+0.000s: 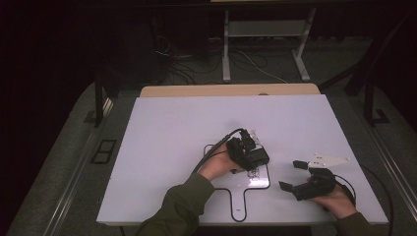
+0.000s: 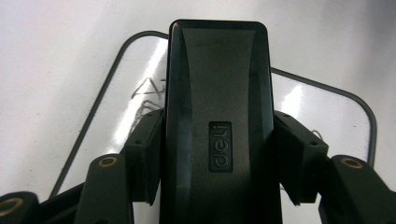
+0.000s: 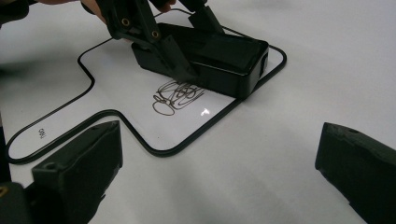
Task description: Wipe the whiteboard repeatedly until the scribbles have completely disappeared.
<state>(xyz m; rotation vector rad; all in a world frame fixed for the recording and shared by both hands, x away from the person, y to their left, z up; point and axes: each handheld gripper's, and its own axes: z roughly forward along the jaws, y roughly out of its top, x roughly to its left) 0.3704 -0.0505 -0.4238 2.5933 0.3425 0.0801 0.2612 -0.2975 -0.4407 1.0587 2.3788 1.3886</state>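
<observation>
A black block eraser (image 2: 217,116) with an embossed label rests on a small white drawing board (image 2: 116,107) with a black rim and a handle. My left gripper (image 2: 223,156) is shut on the eraser's two long sides. In the high view this gripper (image 1: 248,152) holds the eraser (image 1: 255,158) over the board's upper part. A black scribble (image 3: 177,95) lies on the board (image 3: 116,93) just in front of the eraser (image 3: 224,58). My right gripper (image 3: 219,182) stands open with nothing between its jaws, on the table right of the board (image 1: 241,196).
The white tabletop (image 1: 172,137) runs wide to the left and back of the board. A wooden edge (image 1: 228,90) shows at its far side. Beyond it, a table frame (image 1: 226,44) and cables lie on the dark floor.
</observation>
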